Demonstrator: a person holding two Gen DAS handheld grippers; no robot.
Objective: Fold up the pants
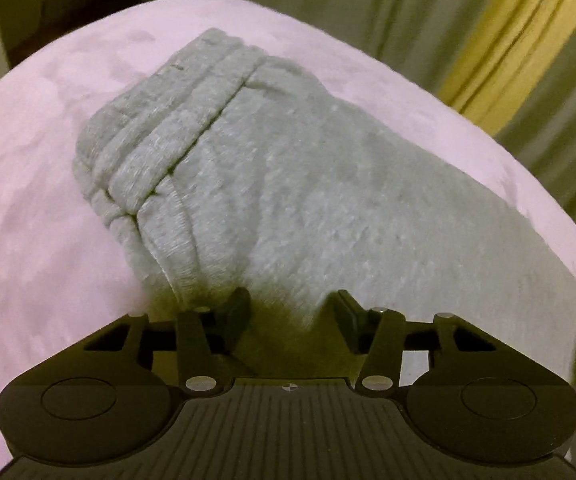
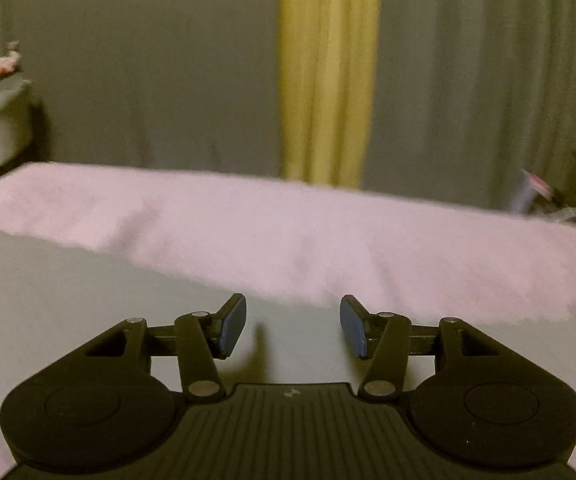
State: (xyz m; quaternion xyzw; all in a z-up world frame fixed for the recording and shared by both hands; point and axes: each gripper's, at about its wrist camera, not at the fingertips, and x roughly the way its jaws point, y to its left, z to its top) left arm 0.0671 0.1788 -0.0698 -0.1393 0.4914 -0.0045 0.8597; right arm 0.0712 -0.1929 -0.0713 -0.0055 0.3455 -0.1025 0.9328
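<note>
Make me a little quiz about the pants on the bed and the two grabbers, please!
1. True or false: the pants lie flat and unfolded across the pink blanket.
2. What colour is the bright strip of curtain behind the bed?
A) red B) yellow C) blue
3. Is the right gripper holding anything?

Key:
1. False: they sit in a folded bundle, waistband showing.
2. B.
3. No: its jaws stand apart with nothing between them.
</note>
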